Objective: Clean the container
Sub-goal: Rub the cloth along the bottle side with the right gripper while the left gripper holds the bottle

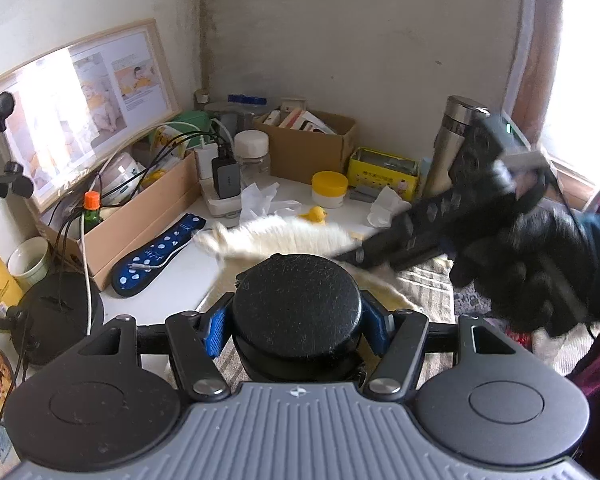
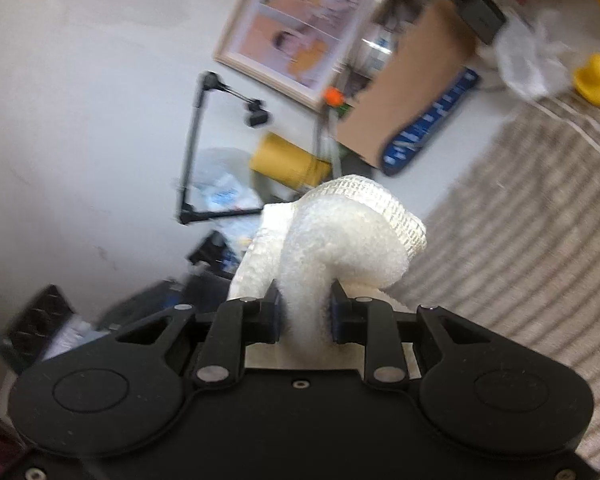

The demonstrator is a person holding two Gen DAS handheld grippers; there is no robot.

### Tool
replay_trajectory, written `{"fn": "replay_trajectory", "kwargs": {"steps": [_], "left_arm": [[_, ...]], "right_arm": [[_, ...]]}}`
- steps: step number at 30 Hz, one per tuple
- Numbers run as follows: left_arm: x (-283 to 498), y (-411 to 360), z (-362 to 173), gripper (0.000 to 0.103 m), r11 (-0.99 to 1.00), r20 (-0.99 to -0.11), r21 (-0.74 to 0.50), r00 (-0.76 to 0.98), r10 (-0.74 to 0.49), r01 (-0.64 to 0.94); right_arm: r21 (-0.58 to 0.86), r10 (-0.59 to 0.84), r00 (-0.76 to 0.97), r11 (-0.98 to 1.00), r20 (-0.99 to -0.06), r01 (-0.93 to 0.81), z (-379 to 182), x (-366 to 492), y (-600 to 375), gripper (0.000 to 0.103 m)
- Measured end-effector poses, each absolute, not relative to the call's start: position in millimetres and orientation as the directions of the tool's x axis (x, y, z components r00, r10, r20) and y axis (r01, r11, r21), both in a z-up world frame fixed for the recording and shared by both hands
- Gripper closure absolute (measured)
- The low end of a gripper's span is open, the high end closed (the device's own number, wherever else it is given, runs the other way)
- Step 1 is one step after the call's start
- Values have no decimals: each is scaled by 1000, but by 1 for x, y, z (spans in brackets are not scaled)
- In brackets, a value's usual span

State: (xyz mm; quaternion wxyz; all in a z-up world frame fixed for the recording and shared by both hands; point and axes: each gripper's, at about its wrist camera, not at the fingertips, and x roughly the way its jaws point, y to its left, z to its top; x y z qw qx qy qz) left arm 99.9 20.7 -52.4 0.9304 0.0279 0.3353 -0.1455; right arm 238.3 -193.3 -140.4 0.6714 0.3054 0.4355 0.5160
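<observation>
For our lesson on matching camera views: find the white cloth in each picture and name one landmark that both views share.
Left wrist view: the white cloth is a blurred streak at centre, beyond the black container, held out by the right gripper.
Right wrist view: the cloth is bunched at centre, pinched between the jaws.
Shared landmark: the yellow rubber duck.
</observation>
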Motion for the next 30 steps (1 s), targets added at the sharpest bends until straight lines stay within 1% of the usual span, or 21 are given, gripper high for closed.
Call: {"fn": "replay_trajectory", "kwargs": {"steps": [4,6,7,9,11,16,20,24,28,30], "left_arm": [[99,21,-53,40,942,-632,-31,724,-278,334],[99,21,-54,40,938,-634,-28,720,-284,346],[100,20,-54,40,937,-634,-27,719,-285,348],[101,20,-54,40,936,-636,-26,717,-286,351],[103,21,-54,40,936,-636,-29,716,-287,350],[101,20,-54,40,933,-633,-21,717,-292,360],[101,19,-53,40,917,-642,-5,702,-308,399],[105,16,-51,40,873,-671,48,664,-331,485],[114,16,-49,40,800,-695,68,604,-391,596],[117,14,-48,40,762,-707,76,573,-414,644]], "right_arm": [[860,980,63,198,-191,-471,-117,239,-194,79],[847,985,48,165,-163,-505,-104,238,-192,79],[831,985,46,165,-167,-531,-98,237,-190,79],[793,982,46,177,-185,-582,-89,233,-186,79],[783,979,52,188,-195,-593,-90,232,-186,80],[818,966,73,249,-247,-518,-123,237,-195,79],[836,954,65,289,-294,-466,-151,241,-197,80],[838,941,52,322,-334,-441,-173,249,-192,80],[807,915,49,376,-400,-454,-193,256,-186,80],[773,893,61,419,-447,-477,-202,255,-182,80]]}}
